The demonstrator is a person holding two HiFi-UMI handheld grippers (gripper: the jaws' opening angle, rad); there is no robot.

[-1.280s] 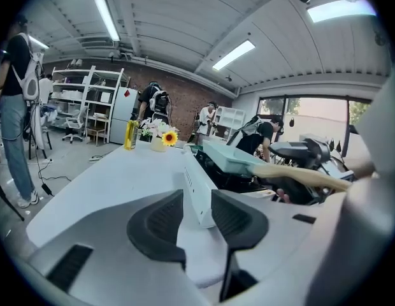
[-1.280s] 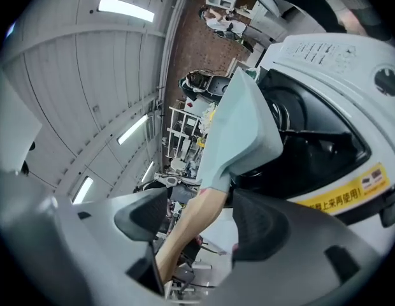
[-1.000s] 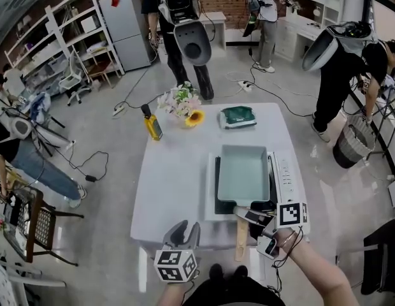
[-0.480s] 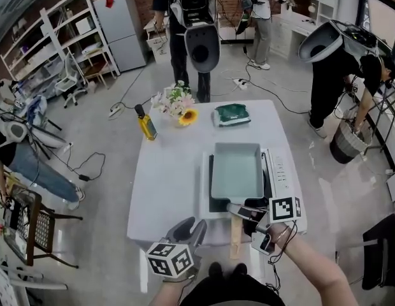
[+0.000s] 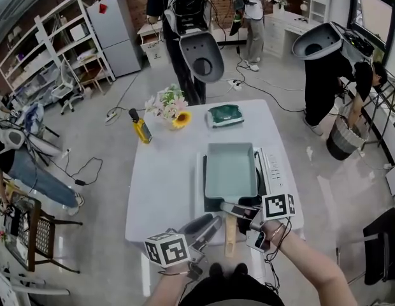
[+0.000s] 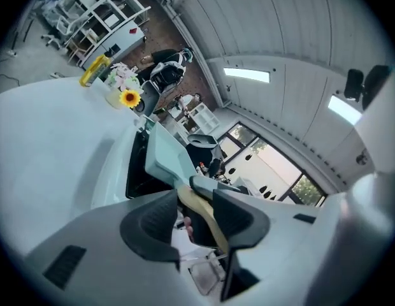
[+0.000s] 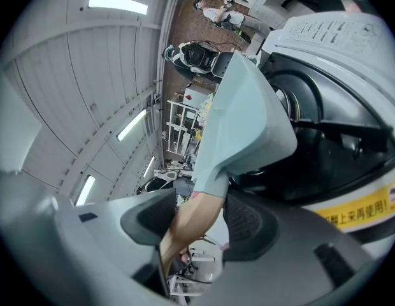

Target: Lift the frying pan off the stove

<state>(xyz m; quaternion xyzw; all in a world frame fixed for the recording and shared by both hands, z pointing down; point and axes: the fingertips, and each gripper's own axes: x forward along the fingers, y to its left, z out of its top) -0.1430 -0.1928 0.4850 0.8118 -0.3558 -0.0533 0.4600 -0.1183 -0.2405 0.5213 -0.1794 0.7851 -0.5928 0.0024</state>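
Plainly, the lift has not begun. The frying pan [image 5: 230, 167] sits flat on the stove [image 5: 274, 171], which stands on the table [image 5: 165, 177] at about four o'clock from its middle, counting the person's edge as six. The pan's wooden handle [image 5: 229, 238] juts toward six o'clock, past the table's near edge, which is why both grippers come at it from that side.

The right gripper [image 5: 236, 209] reaches in from about four o'clock of the handle and takes it high up, where the wood meets the pan's neck. Its jaws have just been closing, and its own view shows the wood filling the gap with both pads against it, so it is pinching the handle. Holding so close to the pan body probably keeps the pan's weight from levering the handle down.

The left gripper [image 5: 209, 225] comes in from about eight o'clock, rolled onto its side. Its jaws have just been opening and stand spread. The wood shows in the gap near one pad, with neither pad pressing. I cannot tell whether it is already between the tips or just ahead of them. It looks meant as a second hold lower on the handle, to stop the pan twisting.

A yellow bottle [image 5: 141, 129] and flowers [image 5: 167, 106] at eleven o'clock stand well apart from the stove.
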